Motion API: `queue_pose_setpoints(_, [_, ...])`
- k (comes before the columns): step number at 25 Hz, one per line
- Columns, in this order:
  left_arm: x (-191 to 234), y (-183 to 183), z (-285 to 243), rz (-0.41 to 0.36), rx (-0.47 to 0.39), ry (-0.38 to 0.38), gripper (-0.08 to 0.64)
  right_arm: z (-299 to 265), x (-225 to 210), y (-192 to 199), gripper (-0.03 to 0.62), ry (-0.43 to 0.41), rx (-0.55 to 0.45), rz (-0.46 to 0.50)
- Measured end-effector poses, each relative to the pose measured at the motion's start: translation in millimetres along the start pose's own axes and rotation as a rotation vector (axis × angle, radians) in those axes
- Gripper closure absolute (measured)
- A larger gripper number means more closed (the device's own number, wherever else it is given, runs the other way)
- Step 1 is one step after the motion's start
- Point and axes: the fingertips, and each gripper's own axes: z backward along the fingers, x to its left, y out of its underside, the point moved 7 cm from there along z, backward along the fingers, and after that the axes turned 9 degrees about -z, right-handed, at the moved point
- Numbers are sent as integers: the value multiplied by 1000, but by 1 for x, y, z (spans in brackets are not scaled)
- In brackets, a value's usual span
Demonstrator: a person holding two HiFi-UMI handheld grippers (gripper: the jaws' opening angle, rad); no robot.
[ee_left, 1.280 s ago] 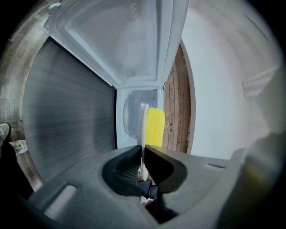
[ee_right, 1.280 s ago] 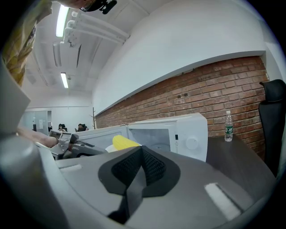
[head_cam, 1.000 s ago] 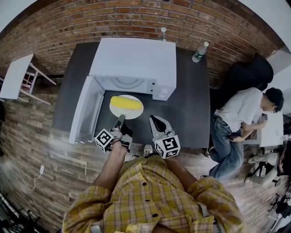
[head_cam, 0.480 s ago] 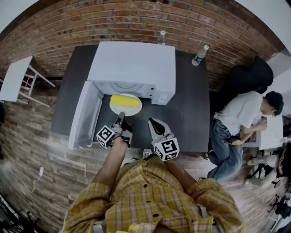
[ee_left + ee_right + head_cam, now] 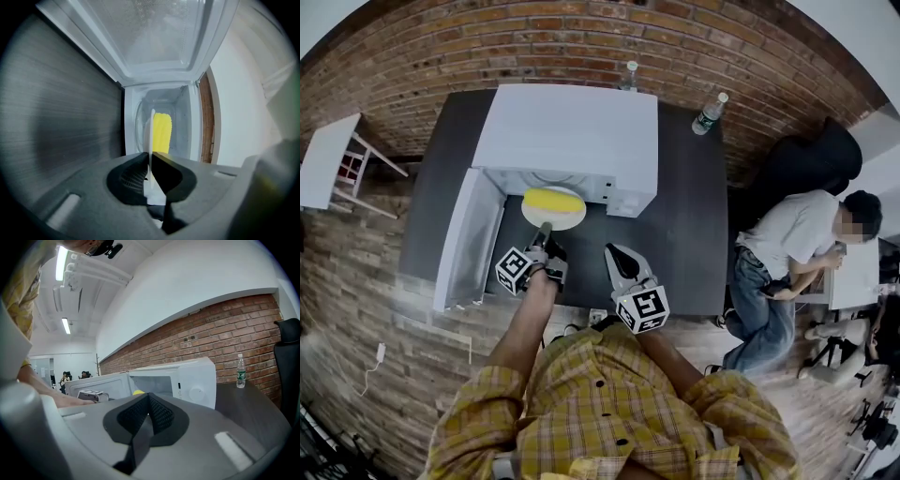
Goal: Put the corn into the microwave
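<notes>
A yellow corn cob (image 5: 553, 200) lies on a white plate (image 5: 536, 215) at the mouth of the open white microwave (image 5: 572, 131). My left gripper (image 5: 543, 234) is shut on the plate's near rim and holds it halfway into the cavity. In the left gripper view the plate (image 5: 152, 136) shows edge-on between the jaws, with the corn (image 5: 162, 132) beyond it over the glass turntable (image 5: 139, 126). My right gripper (image 5: 617, 258) hangs shut and empty above the dark table (image 5: 689, 234), right of the plate. The right gripper view shows the microwave (image 5: 187, 380) from the side.
The microwave door (image 5: 469, 239) stands swung open to the left. Two water bottles (image 5: 711, 111) (image 5: 629, 75) stand at the back of the table by the brick wall. A seated person (image 5: 797, 239) is off to the right. A small white table (image 5: 328, 159) stands at the left.
My left gripper has pushed the plate with the corn forward, from the table in front of the microwave to partly inside its cavity. The right gripper has barely moved.
</notes>
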Motion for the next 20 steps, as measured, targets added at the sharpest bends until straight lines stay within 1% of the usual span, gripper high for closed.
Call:
queue_pose_setpoints(10, [8, -4, -24, -8, -4, -14, 532, -1, -6, 0, 589, -1, 12, -9])
queue_pose_setpoints(20, [18, -10, -44, 22, -32, -28, 532, -1, -9, 3, 589, -3, 33, -11])
